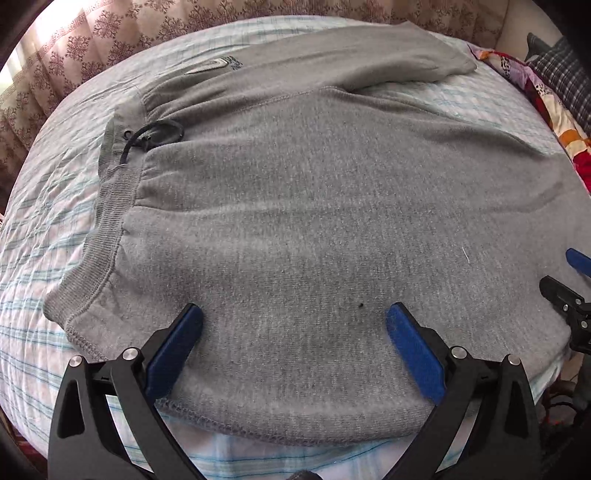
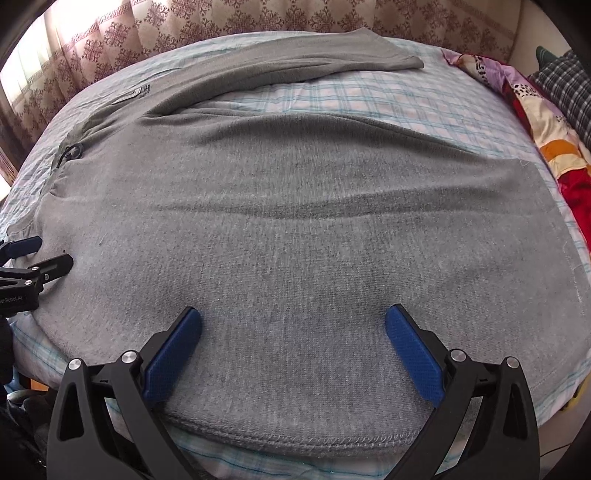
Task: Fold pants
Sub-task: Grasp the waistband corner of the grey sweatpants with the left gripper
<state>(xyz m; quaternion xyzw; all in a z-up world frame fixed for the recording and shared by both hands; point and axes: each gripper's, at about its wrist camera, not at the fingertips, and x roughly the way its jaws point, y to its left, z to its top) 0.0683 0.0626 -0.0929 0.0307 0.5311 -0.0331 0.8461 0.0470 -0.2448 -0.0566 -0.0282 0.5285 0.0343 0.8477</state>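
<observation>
Patterned curtains (image 2: pixel 229 22) back a bed w/ checked sheet (image 2: pixel 369 99). Grey pants (image 2: pixel 295 229) lie spread flat on it, one leg angled away. Left gripper (image 1: pixel 294 321) and right gripper (image 2: pixel 293 321) hover at the near hem, jaws wide apart, holding nothing, prob. lining up to pinch the edge for folding.

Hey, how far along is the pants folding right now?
Barely started. Done: the grey pants lie spread on the checked bedsheet, legs apart and unfolded. In hand: nothing; the left gripper and right gripper are both open over the near leg's edge. Left: every fold.
</observation>
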